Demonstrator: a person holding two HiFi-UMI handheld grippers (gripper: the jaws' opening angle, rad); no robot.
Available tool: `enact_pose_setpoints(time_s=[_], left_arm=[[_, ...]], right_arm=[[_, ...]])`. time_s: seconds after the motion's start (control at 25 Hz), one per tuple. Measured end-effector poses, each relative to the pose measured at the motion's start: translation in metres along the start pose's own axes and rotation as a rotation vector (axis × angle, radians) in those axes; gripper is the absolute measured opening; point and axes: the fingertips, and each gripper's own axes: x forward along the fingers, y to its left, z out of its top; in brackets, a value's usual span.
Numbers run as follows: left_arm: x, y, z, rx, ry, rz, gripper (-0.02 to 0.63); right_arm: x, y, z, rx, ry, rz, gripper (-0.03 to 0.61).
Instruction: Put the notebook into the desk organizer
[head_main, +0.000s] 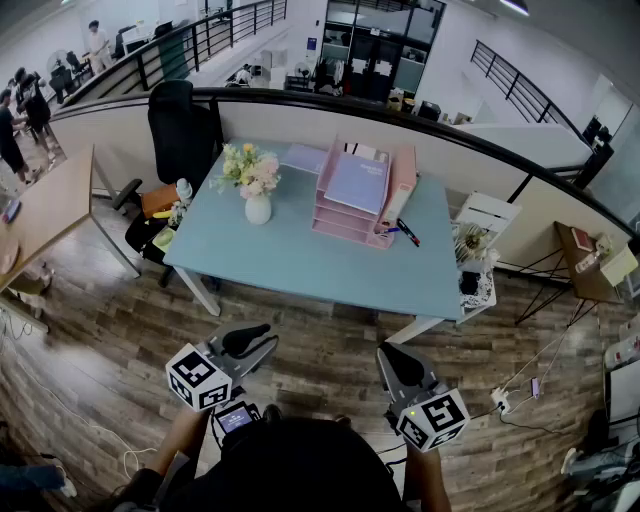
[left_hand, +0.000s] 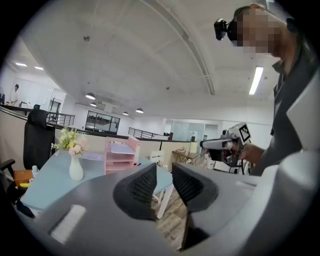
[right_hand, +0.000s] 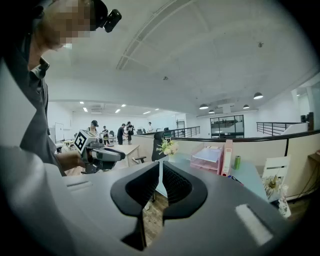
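A pink desk organizer (head_main: 345, 215) stands at the back right of the light blue table (head_main: 300, 255). One lavender notebook (head_main: 357, 182) lies slanted on top of the organizer. A second notebook (head_main: 303, 157) lies flat on the table just left of it. Both grippers hover over the wooden floor, well short of the table's front edge. My left gripper (head_main: 262, 336) (left_hand: 164, 170) has its jaws a little apart with nothing between them. My right gripper (head_main: 388, 352) (right_hand: 161, 167) is shut and empty. Each gripper view shows the organizer (left_hand: 120, 155) (right_hand: 210, 157) far ahead.
A white vase of flowers (head_main: 256, 195) stands on the table left of the organizer, with pens (head_main: 405, 232) to its right. A black office chair (head_main: 183, 125) sits at the table's left end and a white rack (head_main: 478, 255) at its right. Cables cross the floor (head_main: 520, 385).
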Motion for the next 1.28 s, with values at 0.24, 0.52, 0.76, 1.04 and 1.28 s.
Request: enact_pose_setpoints(time_s=[0.24,0.52,0.76,1.04,1.28], left_arm=[[0.002,0.011,-0.004,-0.012,0.007,-0.019,0.158],[-0.001,0.021,-0.008,-0.026,0.015,-0.034,0.158],[-0.008,0.027,-0.011,-0.029,0.015,-0.075,0.158],[-0.027,0.036,-0.012,-0.028,0.017,-0.136,0.169],[-0.034,0.046,-0.017,-0.04,0.013,-0.133,0.183]], right_arm=[[0.012,-0.003,-0.006,0.001,0.009,-0.014,0.006],[0.023,0.0,-0.005,0.011,0.018,-0.027,0.006],[0.033,0.009,-0.003,0.042,0.006,-0.04,0.018],[0.046,0.035,-0.004,0.056,0.008,-0.057,0.095],[0.046,0.044,-0.007,0.06,0.016,-0.067,0.098]])
